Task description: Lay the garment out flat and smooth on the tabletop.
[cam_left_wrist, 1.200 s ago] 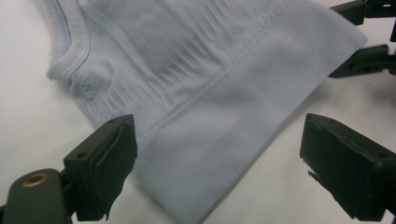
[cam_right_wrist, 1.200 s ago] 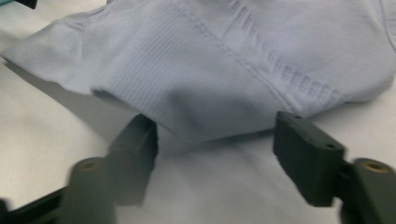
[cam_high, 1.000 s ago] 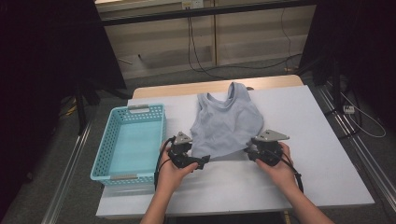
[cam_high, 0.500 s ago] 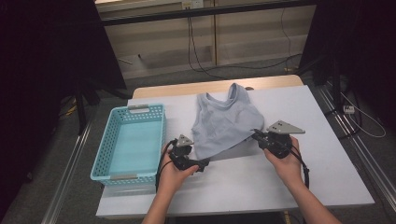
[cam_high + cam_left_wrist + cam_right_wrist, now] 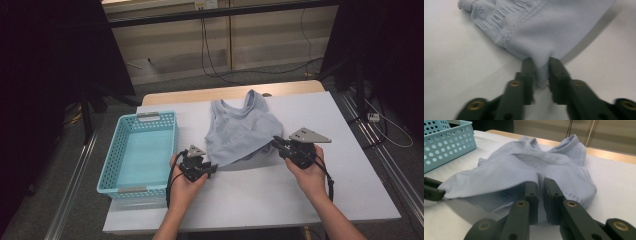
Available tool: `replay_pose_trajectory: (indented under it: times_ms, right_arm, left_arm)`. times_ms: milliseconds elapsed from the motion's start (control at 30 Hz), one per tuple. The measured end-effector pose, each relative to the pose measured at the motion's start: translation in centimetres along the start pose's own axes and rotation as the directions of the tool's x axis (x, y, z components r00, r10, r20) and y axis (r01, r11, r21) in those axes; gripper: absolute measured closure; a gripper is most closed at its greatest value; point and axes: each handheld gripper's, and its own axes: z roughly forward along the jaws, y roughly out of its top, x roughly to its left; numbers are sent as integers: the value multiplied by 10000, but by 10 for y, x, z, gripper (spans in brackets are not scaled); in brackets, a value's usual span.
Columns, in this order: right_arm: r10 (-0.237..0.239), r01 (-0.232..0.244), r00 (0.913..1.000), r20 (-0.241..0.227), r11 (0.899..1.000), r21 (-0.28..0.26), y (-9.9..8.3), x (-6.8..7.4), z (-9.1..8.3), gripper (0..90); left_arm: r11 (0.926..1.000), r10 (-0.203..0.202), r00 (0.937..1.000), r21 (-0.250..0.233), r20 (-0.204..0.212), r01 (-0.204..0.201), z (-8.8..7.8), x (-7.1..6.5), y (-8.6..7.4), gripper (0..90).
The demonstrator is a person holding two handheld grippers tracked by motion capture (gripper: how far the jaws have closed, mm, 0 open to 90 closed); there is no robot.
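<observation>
A white table [image 5: 250, 200] with a pale wooden far edge stands on a grey floor crossed by cables, dark curtains at both sides. A light-blue ribbed top [image 5: 240, 132] lies at the table's centre; a turquoise basket [image 5: 112, 170] sits at its nine o'clock. The left gripper [image 5: 540, 71], whose jaws have just been closing, pinches the hem at seven o'clock; the right gripper [image 5: 541, 192] pinches it at four o'clock, lifted. No writing is readable
</observation>
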Motion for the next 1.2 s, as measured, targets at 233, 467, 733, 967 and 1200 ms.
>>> replay_pose_trajectory:
  times_ms: [233,467,733,967,1200]
  right_arm:
    - [-344,338,9993,146,9985,440,-9,6,6,741]
    - [-460,432,9988,164,9884,1457,-24,4,13,623]
    - [-276,147,9980,571,9766,2144,-35,-7,15,681]
    - [-356,261,9972,665,9900,1385,-23,-17,3,844]
    - [-53,-5,9973,739,9969,789,-11,-29,-11,823]
  left_arm:
    - [9996,-221,9997,-151,65,222,-8,-4,7,848]
    - [9975,-559,9984,-418,65,561,-15,-4,11,850]
    - [9947,-732,9973,-729,-71,725,-27,0,15,858]
    - [9934,-815,9966,-796,125,823,-28,-1,16,861]
    - [9930,-818,9965,-839,169,830,-28,-1,16,861]
